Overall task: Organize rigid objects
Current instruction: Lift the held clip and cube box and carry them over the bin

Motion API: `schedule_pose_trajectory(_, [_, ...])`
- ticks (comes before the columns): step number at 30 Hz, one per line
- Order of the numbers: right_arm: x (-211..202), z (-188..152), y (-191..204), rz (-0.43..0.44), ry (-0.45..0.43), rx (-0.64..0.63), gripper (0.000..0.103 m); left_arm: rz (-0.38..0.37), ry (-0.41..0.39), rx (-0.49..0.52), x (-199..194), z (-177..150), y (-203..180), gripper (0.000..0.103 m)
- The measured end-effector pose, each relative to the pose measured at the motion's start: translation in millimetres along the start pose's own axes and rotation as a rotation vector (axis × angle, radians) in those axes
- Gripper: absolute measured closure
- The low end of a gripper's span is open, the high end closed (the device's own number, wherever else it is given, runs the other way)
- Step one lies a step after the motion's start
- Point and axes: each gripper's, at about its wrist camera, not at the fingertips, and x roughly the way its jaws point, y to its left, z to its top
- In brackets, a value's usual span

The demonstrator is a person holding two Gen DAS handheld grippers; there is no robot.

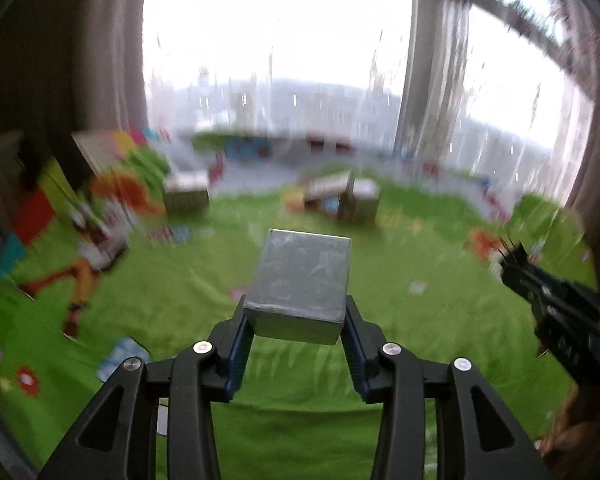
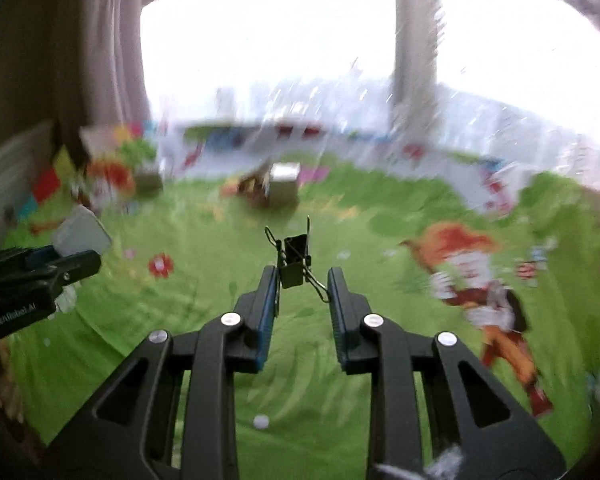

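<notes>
My left gripper (image 1: 296,312) is shut on a grey metal box (image 1: 300,280) and holds it above the green cartoon bedspread (image 1: 180,300). The box also shows in the right wrist view (image 2: 82,234), held by the left gripper (image 2: 66,254) at the far left. My right gripper (image 2: 303,280) is shut on a black binder clip (image 2: 296,258) with wire handles, held above the bedspread (image 2: 380,320). The right gripper shows at the right edge of the left wrist view (image 1: 512,258). Both views are blurred by motion.
Two grey boxes (image 1: 186,192) (image 1: 360,200) sit on the far part of the bed, with a small colourful pile (image 1: 320,194) between them. A curtained window (image 1: 280,60) lies behind. A colourful pillow (image 1: 112,152) lies at the far left.
</notes>
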Motion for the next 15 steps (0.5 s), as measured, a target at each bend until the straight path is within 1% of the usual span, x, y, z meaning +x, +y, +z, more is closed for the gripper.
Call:
schedule_pose_trajectory(3, [-51, 4, 6, -0.047, -0.161, 0.006, 0.074, -0.017, -0.142, -0.008, -40, 8, -4, 0.060])
schedule_pose_trajectory(4, [-61, 6, 8, -0.058, -0.192, 0.005, 0.074, -0.018, -0.179, -0.009, -50, 10, -5, 0.060])
schedule_pose_trajectory(6, [-91, 13, 10, -0.071, -0.286, 0.002, 0.074, -0.022, -0.258, -0.002, -71, 13, -9, 0.060])
schedule_pose_trajectory(7, [-102, 15, 11, -0.077, -0.318, -0.002, 0.074, -0.021, -0.284, 0.007, -80, 14, -12, 0.060])
schedule_pose_trajectory(9, [-120, 20, 14, -0.074, -0.363, -0.005, 0.074, -0.023, -0.334, 0.029, -95, 15, -18, 0.060])
schedule_pose_trajectory(12, [-143, 25, 18, -0.078, -0.419, -0.005, 0.074, -0.024, -0.380, 0.055, -111, 16, -24, 0.060])
schedule_pose_trajectory(15, [-154, 27, 21, -0.085, -0.459, -0.009, 0.074, -0.017, -0.426, 0.072, -125, 12, -27, 0.060])
